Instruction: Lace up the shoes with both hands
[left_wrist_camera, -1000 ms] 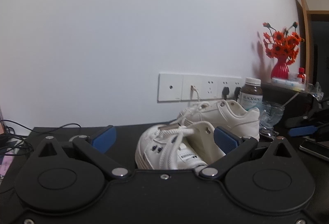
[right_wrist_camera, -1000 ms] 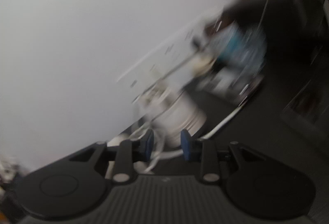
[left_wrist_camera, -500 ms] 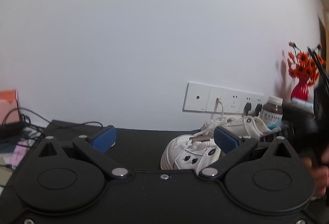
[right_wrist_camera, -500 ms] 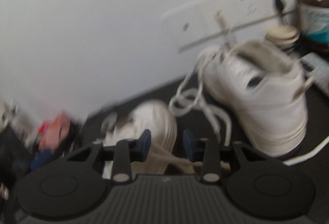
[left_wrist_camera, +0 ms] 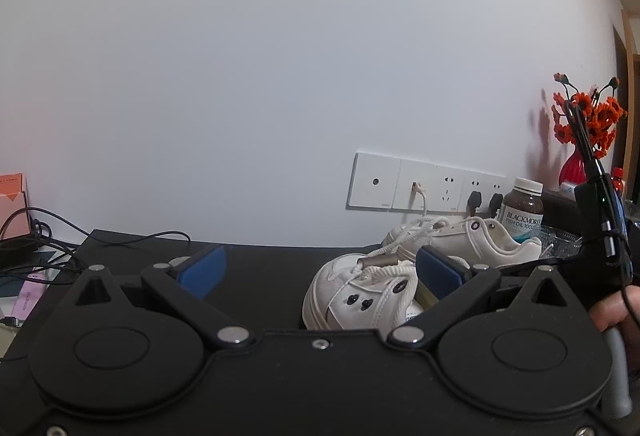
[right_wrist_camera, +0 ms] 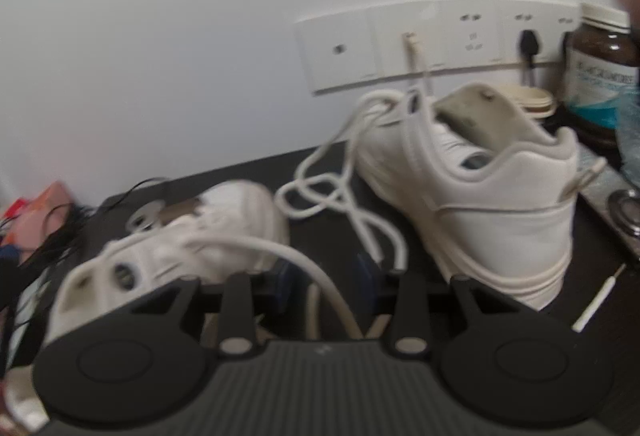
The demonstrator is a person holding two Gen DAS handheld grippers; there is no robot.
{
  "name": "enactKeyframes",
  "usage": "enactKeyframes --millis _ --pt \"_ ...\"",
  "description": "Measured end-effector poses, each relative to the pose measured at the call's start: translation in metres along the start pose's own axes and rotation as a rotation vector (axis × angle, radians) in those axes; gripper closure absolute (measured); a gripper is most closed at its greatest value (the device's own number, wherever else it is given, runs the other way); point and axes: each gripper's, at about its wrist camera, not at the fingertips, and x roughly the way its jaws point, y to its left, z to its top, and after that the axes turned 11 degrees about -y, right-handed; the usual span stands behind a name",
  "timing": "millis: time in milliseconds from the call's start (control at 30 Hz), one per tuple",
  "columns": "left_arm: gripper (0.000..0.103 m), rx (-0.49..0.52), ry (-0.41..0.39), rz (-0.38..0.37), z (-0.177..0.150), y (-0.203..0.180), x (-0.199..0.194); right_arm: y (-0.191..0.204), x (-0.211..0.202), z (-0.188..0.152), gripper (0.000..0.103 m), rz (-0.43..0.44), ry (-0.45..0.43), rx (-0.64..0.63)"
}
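Two white sneakers sit on a black desk (left_wrist_camera: 260,260) against a white wall. In the left wrist view, the near sneaker (left_wrist_camera: 360,296) lies in front of the left claw (left_wrist_camera: 320,268), toe to the left, with its lace crossing the eyelets. The far sneaker (left_wrist_camera: 472,236) stands behind it, closer to the wall, its heel to the right. The left claw's blue pads stand wide apart with nothing pressed between them; the near sneaker shows through the gap but is not touched.

In the right wrist view, the right claw (right_wrist_camera: 326,278) points down at the gap between the two shoes. Its blue pads are narrow and closing. A loose white lace (right_wrist_camera: 304,264) from the near sneaker (right_wrist_camera: 192,236) arcs over the left finger and drops between the pads toward the camera; whether the pads already press on it cannot be told through the blur. The far sneaker (right_wrist_camera: 480,172) stands upright to the right, heel toward the camera, with its own untied lace (right_wrist_camera: 340,196) looped on the desk beside it.

Behind the shoes a white socket strip (left_wrist_camera: 424,184) runs along the wall, with a brown supplement bottle (left_wrist_camera: 522,208) at its right end. A red vase of orange flowers (left_wrist_camera: 580,140) stands further right. At the right edge of the left wrist view, a hand (left_wrist_camera: 612,312) grips the handle of the other black gripper. Black cables (left_wrist_camera: 36,248) trail off the desk's left side.
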Motion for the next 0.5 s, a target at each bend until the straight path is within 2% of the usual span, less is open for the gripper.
enactKeyframes --millis 67,167,300,433,500 --pt "0.0 -0.001 0.004 0.0 -0.001 0.0 0.0 -0.005 0.0 -0.001 0.096 -0.036 -0.044 0.023" --pt "0.0 0.001 0.003 -0.002 -0.001 -0.001 0.001 -0.01 -0.014 0.001 0.096 -0.087 -0.221 0.073" --pt "0.0 0.011 0.0 -0.007 -0.001 -0.003 0.0 -0.004 -0.048 0.014 0.096 -0.1 -0.492 0.12" --pt "0.0 0.025 -0.005 -0.008 -0.001 -0.004 0.0 0.016 -0.08 0.029 0.096 -0.03 -0.645 0.127" --pt "0.0 0.031 -0.006 -0.008 -0.002 -0.005 0.0 0.026 -0.094 0.034 0.096 0.066 -0.672 0.14"
